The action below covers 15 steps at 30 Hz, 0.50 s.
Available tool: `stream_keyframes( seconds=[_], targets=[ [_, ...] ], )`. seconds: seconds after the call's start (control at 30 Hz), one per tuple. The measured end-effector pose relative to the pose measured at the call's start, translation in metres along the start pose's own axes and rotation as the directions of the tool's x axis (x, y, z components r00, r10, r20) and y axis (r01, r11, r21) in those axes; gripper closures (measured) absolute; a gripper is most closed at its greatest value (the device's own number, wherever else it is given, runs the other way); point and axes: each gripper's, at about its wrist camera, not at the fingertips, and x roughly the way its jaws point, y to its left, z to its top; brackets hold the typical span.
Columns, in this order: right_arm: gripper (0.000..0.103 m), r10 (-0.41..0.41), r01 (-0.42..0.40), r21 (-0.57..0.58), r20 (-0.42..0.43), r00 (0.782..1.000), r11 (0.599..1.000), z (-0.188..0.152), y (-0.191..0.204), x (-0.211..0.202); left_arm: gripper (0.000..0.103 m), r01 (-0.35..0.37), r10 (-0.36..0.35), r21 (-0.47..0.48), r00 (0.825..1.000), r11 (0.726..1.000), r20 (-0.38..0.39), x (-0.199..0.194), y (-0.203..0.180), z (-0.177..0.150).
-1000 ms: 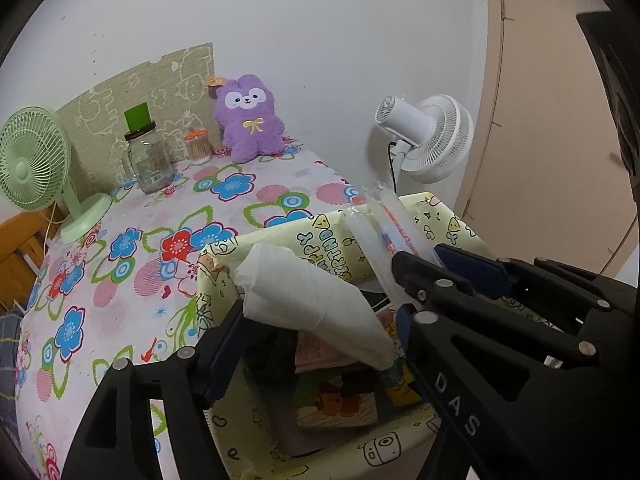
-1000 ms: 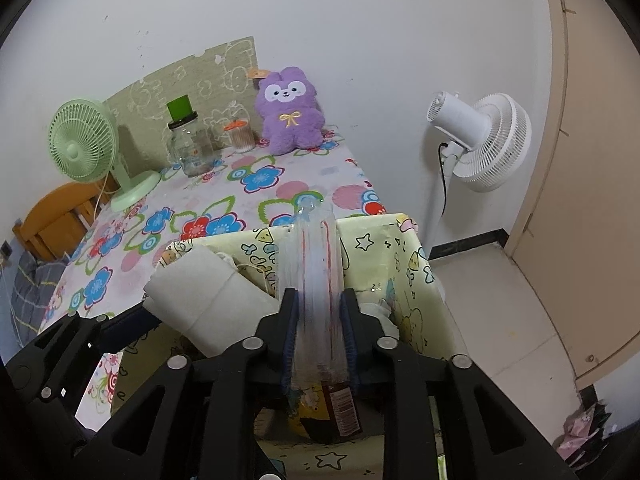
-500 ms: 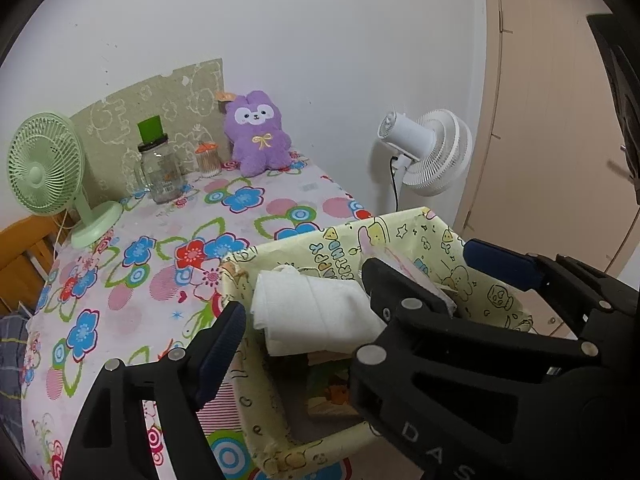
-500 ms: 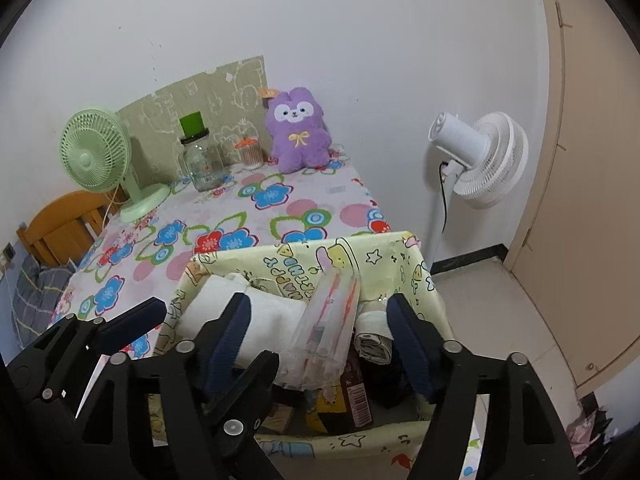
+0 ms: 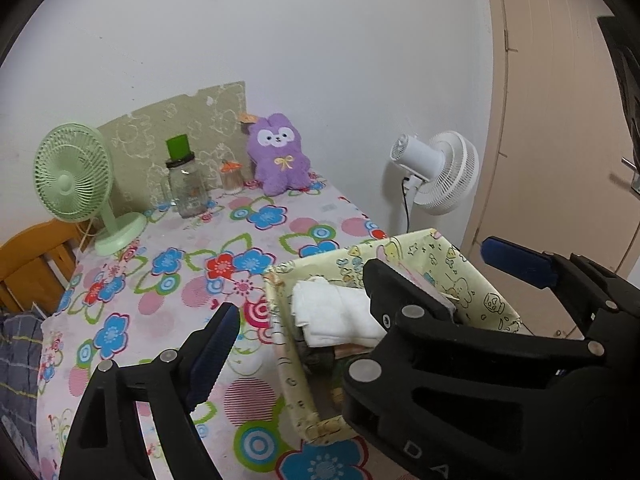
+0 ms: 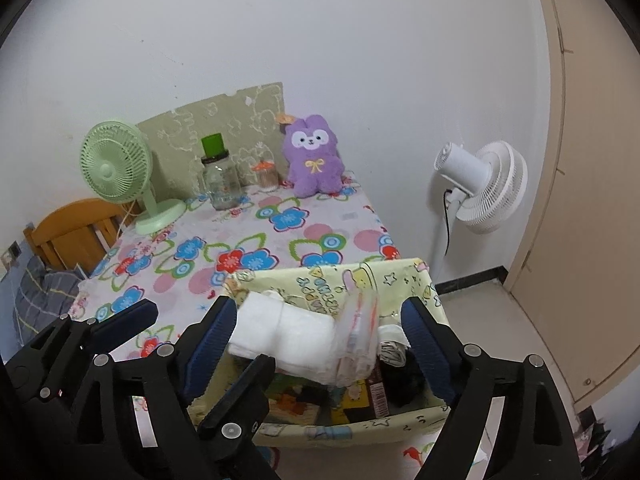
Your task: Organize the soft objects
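Soft, even indoor light with faint shadows and no glare; strong fisheye bending and black vignette at corners; near fingers (image 5: 216, 344) slightly blurred.

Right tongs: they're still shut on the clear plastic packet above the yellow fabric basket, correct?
Not quite. The right wrist view shows the right tongs open, with the clear plastic packet resting loose in the yellow fabric basket beside the white folded cloth.
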Motion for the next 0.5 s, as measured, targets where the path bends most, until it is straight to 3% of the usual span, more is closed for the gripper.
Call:
stream_keyframes(
  seconds=[0.5],
  targets=[
    [0.004,0.033,-0.031,-0.039,0.068,0.997,0.999,0.004,0.042,-0.035,0.003,-0.066,0.069,-0.040,0.995,0.997,0.066,-0.043,0.034,-0.007]
  ],
)
